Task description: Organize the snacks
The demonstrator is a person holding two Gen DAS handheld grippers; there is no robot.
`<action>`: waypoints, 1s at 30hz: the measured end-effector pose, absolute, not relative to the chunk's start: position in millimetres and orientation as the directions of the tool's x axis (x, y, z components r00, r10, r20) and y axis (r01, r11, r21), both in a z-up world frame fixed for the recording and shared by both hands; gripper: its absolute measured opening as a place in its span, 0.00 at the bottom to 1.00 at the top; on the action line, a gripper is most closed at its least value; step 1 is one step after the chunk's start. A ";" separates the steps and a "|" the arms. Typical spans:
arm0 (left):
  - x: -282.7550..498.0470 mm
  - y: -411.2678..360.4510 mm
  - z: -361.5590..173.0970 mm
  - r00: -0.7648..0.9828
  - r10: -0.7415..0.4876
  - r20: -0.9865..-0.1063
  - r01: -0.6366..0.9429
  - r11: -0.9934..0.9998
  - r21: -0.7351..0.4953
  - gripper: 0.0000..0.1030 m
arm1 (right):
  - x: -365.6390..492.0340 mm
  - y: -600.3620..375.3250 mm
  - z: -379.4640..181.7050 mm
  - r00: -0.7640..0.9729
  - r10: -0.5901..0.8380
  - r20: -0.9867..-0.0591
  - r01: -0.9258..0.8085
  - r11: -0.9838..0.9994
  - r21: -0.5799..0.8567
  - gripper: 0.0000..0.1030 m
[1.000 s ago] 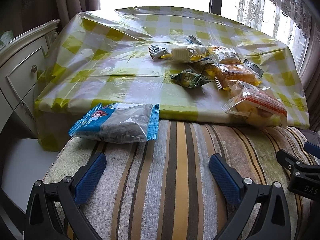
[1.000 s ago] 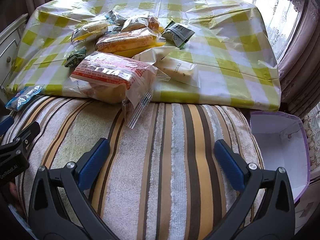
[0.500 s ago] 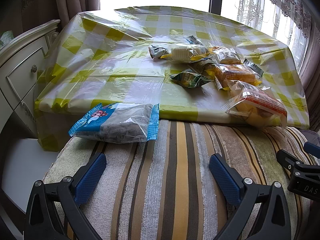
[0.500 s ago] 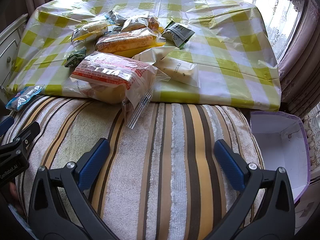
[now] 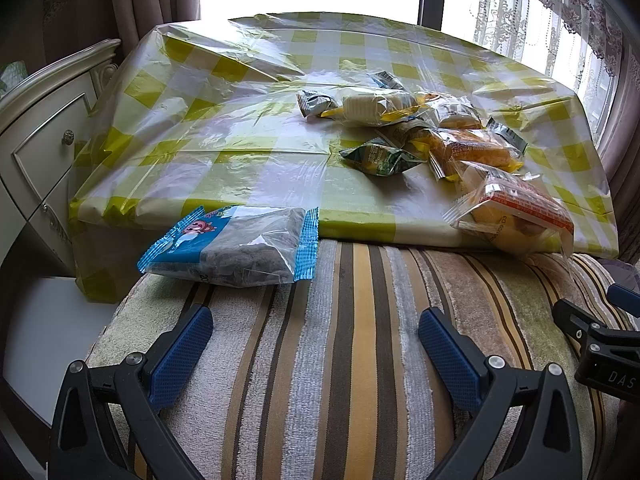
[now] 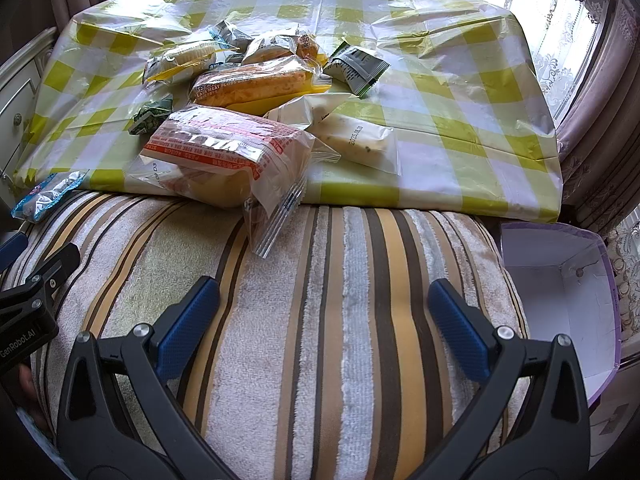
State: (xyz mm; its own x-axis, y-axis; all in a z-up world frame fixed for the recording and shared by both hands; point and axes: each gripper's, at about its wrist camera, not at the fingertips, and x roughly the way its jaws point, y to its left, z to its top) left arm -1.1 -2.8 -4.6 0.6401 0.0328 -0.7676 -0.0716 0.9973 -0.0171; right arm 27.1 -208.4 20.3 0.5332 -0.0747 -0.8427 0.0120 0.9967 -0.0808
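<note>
Nothing gripped yet: left gripper (image 5: pixel 316 344) and right gripper (image 6: pixel 322 314) both spread wide and empty, poised low over the striped towel-covered cushion (image 6: pixel 352 320), side by side, probably a ready stance ahead of a first pick. Heaped toward the near right part of the checked yellow tablecloth (image 5: pixel 224 152), a jumble of snack packets, overlapping rather than sorted: a red-printed bread bag (image 6: pixel 224 152) hanging over the near edge onto the cushion, an orange cake pack (image 6: pixel 252 82) behind it, a clear pouch with a pale filling (image 6: pixel 360 142) just right of these, a green foil packet (image 5: pixel 380 156) at the heap's left side, a grey-green sachet (image 6: pixel 356 66) at its far right. Well apart from the heap, a blue-edged packet of dark bits (image 5: pixel 236 246), propped against the near left edge of the table and resting on the cushion, closest to the left tool. Off the cushion's right end, an open purple-rimmed white box (image 6: pixel 560 292), seemingly empty and likely the place meant for the snacks, within easy reach of the right tool.
</note>
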 end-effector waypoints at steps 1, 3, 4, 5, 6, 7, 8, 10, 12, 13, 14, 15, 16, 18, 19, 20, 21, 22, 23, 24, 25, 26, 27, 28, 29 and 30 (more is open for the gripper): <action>-1.2 -2.9 -4.6 0.640 0.032 -0.767 -0.071 0.997 -0.018 1.00 | 27.0 -208.6 20.3 0.533 -0.074 -0.843 0.012 0.997 -0.080 1.00; -1.5 -3.4 -4.4 0.641 0.032 -0.767 -0.072 0.997 -0.018 1.00 | 26.9 -208.4 20.2 0.534 -0.075 -0.842 0.012 0.997 -0.081 1.00; -1.5 -3.5 -4.3 0.641 0.033 -0.767 -0.072 0.997 -0.017 1.00 | 26.8 -208.5 20.2 0.534 -0.075 -0.842 0.012 0.997 -0.081 1.00; -1.6 -3.1 -4.2 0.641 0.032 -0.767 -0.072 0.997 -0.018 1.00 | 26.7 -208.7 20.2 0.534 -0.074 -0.842 0.012 0.997 -0.080 1.00; -2.6 -1.6 -3.2 0.648 0.025 -0.762 -0.074 0.997 -0.029 1.00 | 26.2 -208.6 20.3 0.534 -0.075 -0.842 0.012 0.997 -0.081 1.00; -6.0 4.1 -0.7 0.667 0.004 -0.745 -0.085 0.994 -0.071 1.00 | 26.6 -208.3 20.5 0.533 -0.076 -0.843 0.013 0.997 -0.082 1.00; -9.0 10.6 1.5 0.681 -0.019 -0.732 -0.097 0.989 -0.115 1.00 | 26.5 -208.4 20.8 0.533 -0.075 -0.843 0.013 0.997 -0.081 1.00; -11.4 20.5 3.7 0.694 -0.054 -0.718 -0.109 0.978 -0.178 1.00 | 29.3 -209.2 21.7 0.521 -0.067 -0.851 0.012 0.997 -0.071 1.00; -12.7 22.1 4.8 0.701 -0.068 -0.710 -0.106 0.975 -0.198 1.00 | 32.6 -212.6 23.9 0.514 -0.028 -0.857 -0.002 0.999 -0.034 1.00; -13.4 22.3 5.6 0.705 -0.068 -0.706 -0.106 0.974 -0.200 1.00 | 32.3 -214.6 24.7 0.521 -0.006 -0.854 -0.005 1.000 -0.011 1.00; -14.1 22.6 7.0 0.711 -0.070 -0.700 -0.105 0.973 -0.204 1.00 | 31.7 -215.6 25.2 0.527 0.003 -0.850 -0.006 1.000 0.000 1.00; -14.8 24.0 8.6 0.717 -0.074 -0.694 -0.105 0.972 -0.212 0.99 | 30.9 -215.7 26.1 0.534 0.017 -0.845 -0.015 1.000 0.010 1.00; -17.0 26.7 11.6 0.727 -0.077 -0.682 -0.111 0.967 -0.227 0.99 | 30.2 -214.4 27.0 0.537 0.030 -0.843 -0.034 0.999 0.014 1.00; -20.2 37.0 16.6 0.743 -0.098 -0.662 -0.118 0.954 -0.275 0.99 | 30.0 -212.0 30.6 0.544 0.079 -0.835 -0.091 0.995 0.034 1.00; -20.0 42.2 17.7 0.745 -0.109 -0.658 -0.123 0.947 -0.297 0.99 | 29.9 -211.1 32.1 0.546 0.100 -0.832 -0.114 0.993 0.045 1.00; -19.1 50.4 19.1 0.745 -0.129 -0.655 -0.135 0.932 -0.337 0.99 | 30.3 -210.5 34.4 0.548 0.124 -0.827 -0.137 0.989 0.058 1.00; -17.6 55.6 18.7 0.740 -0.143 -0.657 -0.141 0.922 -0.360 0.99 | 31.3 -209.9 36.4 0.552 0.136 -0.823 -0.152 0.987 0.062 1.00; -14.0 65.1 16.5 0.729 -0.178 -0.661 -0.153 0.899 -0.410 0.99 | 33.1 -209.6 38.8 0.558 0.140 -0.818 -0.161 0.985 0.059 1.00; -12.5 72.5 14.5 0.725 -0.198 -0.659 -0.166 0.879 -0.447 0.98 | 35.0 -209.5 40.1 0.562 0.142 -0.815 -0.168 0.984 0.055 1.00; -9.9 81.4 12.9 0.726 -0.217 -0.653 -0.182 0.854 -0.487 0.97 | 38.0 -209.4 41.8 0.568 0.145 -0.810 -0.182 0.982 0.048 1.00; -7.3 86.3 11.9 0.725 -0.225 -0.652 -0.192 0.842 -0.505 0.97 | 42.3 -209.4 44.1 0.576 0.141 -0.805 -0.194 0.980 0.033 1.00; -2.5 92.9 10.4 0.719 -0.230 -0.655 -0.211 0.826 -0.522 0.96 | 45.8 -208.6 46.1 0.583 0.136 -0.801 -0.204 0.979 0.018 1.00; 3.9 98.5 7.5 0.706 -0.233 -0.668 -0.235 0.813 -0.532 0.96 | 49.1 -206.9 48.6 0.591 0.136 -0.795 -0.221 0.975 0.003 1.00; 8.6 100.9 5.1 0.693 -0.235 -0.681 -0.249 0.809 -0.533 0.96 | 50.4 -206.1 50.3 0.597 0.138 -0.790 -0.238 0.971 -0.010 1.00; 16.3 103.5 2.1 0.677 -0.239 -0.696 -0.264 0.805 -0.532 0.96 | 53.4 -203.4 51.9 0.604 0.138 -0.785 -0.260 0.965 -0.030 1.00; 20.4 105.7 0.5 0.672 -0.242 -0.700 -0.271 0.800 -0.536 0.96 | 56.5 -201.3 53.1 0.609 0.135 -0.781 -0.278 0.959 -0.051 1.00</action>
State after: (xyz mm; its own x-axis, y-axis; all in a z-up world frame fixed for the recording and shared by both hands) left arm 20.4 105.7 0.5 0.6716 -0.2416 -0.7004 -0.2707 0.8000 -0.5355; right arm 56.5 -201.3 53.1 0.6093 0.1350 -0.7813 -0.2777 0.9593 -0.0508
